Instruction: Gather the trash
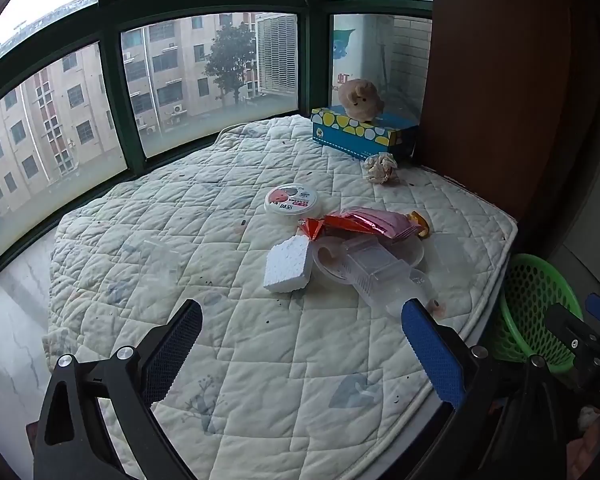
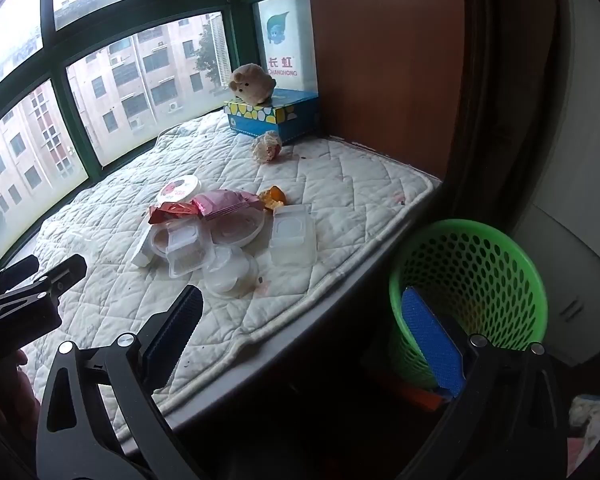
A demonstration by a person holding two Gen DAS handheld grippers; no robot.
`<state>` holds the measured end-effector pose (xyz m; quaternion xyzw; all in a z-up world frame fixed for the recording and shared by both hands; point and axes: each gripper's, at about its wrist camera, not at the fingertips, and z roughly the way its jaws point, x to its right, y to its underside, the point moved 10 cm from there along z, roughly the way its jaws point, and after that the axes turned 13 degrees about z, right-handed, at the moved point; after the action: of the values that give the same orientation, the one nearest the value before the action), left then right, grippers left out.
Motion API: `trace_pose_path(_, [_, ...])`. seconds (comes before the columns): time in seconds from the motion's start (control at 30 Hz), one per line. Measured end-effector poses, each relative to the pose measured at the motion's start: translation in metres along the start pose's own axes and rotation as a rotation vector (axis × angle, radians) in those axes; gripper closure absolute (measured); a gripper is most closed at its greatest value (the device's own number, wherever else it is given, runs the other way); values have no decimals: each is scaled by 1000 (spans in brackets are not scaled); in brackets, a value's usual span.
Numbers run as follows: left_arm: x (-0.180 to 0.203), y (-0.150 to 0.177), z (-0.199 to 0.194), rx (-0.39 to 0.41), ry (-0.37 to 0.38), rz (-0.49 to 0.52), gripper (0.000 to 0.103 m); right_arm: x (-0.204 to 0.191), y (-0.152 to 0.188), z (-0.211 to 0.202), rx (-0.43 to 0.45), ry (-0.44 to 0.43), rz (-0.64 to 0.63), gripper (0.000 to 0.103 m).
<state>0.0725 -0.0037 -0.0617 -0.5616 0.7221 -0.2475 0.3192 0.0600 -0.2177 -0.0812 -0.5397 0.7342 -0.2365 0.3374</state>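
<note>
Trash lies in a heap on the quilted white pad [image 1: 220, 216]: a white foam block [image 1: 289, 264], clear plastic containers [image 1: 374, 270], a pink wrapper [image 1: 374, 222], a red wrapper [image 1: 314, 227], a round white lid [image 1: 291, 199] and a crumpled paper ball [image 1: 380, 167]. The heap also shows in the right wrist view [image 2: 204, 236]. A green mesh basket [image 2: 474, 288] stands on the floor at the right of the pad. My left gripper [image 1: 302, 320] is open and empty, just short of the heap. My right gripper [image 2: 302, 304] is open and empty, above the pad's edge beside the basket.
A blue tissue box [image 1: 362, 132] with a plush toy [image 1: 359, 98] on it stands at the far right corner. Green-framed windows [image 1: 112, 92] run along the back. A brown cabinet side [image 1: 500, 80] closes the right. A separate clear lid [image 2: 294, 236] lies near the pad's right edge.
</note>
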Motion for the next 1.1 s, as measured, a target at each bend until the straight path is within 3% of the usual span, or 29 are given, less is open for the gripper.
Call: trace_pose_path(1.1, [-5,3,4,-5,8,-8,6,1,0,1,-4,-4,7,5])
